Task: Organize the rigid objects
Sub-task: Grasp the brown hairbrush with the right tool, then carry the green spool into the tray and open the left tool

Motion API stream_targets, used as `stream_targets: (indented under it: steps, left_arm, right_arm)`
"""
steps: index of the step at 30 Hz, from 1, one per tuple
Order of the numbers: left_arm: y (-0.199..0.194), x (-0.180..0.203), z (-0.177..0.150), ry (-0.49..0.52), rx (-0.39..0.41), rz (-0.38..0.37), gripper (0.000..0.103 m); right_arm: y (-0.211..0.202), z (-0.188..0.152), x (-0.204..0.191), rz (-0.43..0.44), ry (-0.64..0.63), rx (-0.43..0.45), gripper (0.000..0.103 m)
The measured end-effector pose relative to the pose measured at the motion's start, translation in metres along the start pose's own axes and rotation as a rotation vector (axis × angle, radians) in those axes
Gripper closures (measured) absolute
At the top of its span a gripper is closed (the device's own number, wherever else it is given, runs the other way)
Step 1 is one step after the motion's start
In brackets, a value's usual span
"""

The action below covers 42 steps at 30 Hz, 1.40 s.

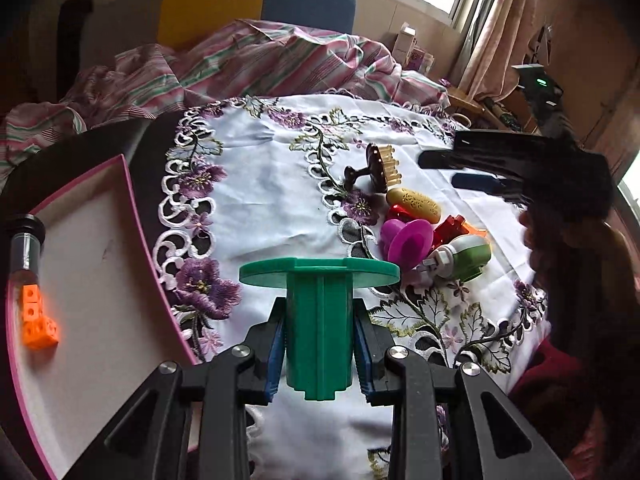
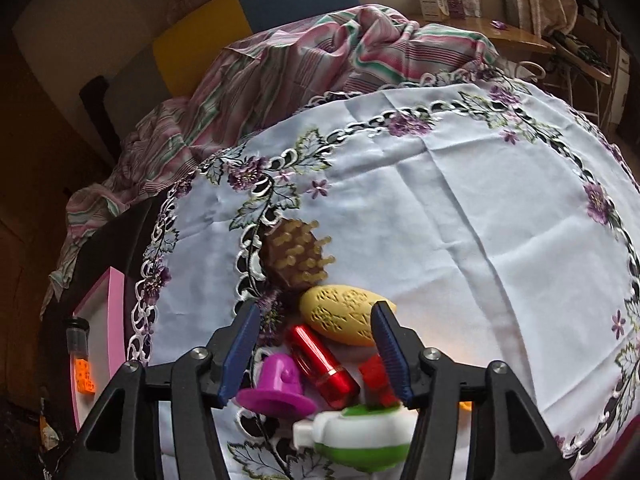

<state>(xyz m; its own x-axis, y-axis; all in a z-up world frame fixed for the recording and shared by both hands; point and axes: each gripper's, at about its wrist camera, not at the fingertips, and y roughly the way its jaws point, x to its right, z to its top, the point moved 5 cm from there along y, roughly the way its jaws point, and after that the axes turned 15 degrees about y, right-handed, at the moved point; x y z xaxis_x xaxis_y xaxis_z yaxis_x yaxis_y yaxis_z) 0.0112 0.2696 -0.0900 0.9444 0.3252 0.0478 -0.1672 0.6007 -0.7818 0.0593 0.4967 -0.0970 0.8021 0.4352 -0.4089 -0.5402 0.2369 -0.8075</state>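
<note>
Left gripper (image 1: 319, 344) clamped one green flanged plastic piece (image 1: 319, 320), blue pads tight on its stem, held above the embroidered tablecloth (image 1: 256, 184). Right gripper (image 2: 316, 350) stood open over the toy cluster, pads touching nothing.

Cluster on the cloth, counted: one brown massage brush (image 2: 298, 256) with tan pegs, one yellow oval perforated piece (image 2: 344, 314), one red metallic cylinder (image 2: 322, 366), one purple hat-shaped piece (image 2: 276, 390), one red ridged piece (image 2: 376, 380) partly hidden, one green-and-white round toy (image 2: 360, 436). An orange scrap showed behind the toy, too hidden to identify.

One pink-rimmed white tray (image 1: 84, 248) sat at the left, holding one orange block cluster (image 1: 38, 316) and one clear black-capped tube (image 1: 26, 244), the two just beside each other.
</note>
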Motion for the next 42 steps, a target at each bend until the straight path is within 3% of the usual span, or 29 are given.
stream_targets:
  steps: [11,13,17,18,19,27,32,42]
  left_arm:
    - [-0.040,-0.030,-0.019,-0.089,0.041,0.015,0.073]
    - [-0.045,-0.036,-0.023,-0.104,0.043,0.023,0.073]
    - [-0.053,-0.048,-0.034,-0.135,0.043,0.040,0.073]
    - [-0.054,-0.051,-0.037,-0.146,0.042,0.042,0.073]
    - [-0.056,-0.054,-0.040,-0.157,0.040,0.046,0.073]
    - [-0.075,-0.076,-0.066,-0.221,0.037,0.105,0.073]
    - [-0.095,-0.093,-0.082,-0.260,0.048,0.164,0.073]
    - [-0.125,-0.132,-0.127,-0.386,0.040,0.260,0.073]
  right_arm:
    - [0.084,0.025,-0.022,-0.115,-0.030,-0.091,0.035]
    - [0.092,0.023,-0.022,-0.123,-0.049,-0.115,0.046]
    - [0.080,0.015,-0.031,-0.121,-0.123,-0.081,0.050]
    - [0.075,0.013,-0.034,-0.126,-0.146,-0.066,0.064]
    - [0.069,0.010,-0.038,-0.117,-0.161,-0.058,0.068]
    - [0.044,-0.033,-0.074,-0.024,-0.308,-0.047,0.069]
    - [0.050,-0.064,-0.080,-0.020,-0.392,-0.080,0.069]
    - [0.051,-0.070,-0.085,-0.017,-0.435,-0.069,0.069]
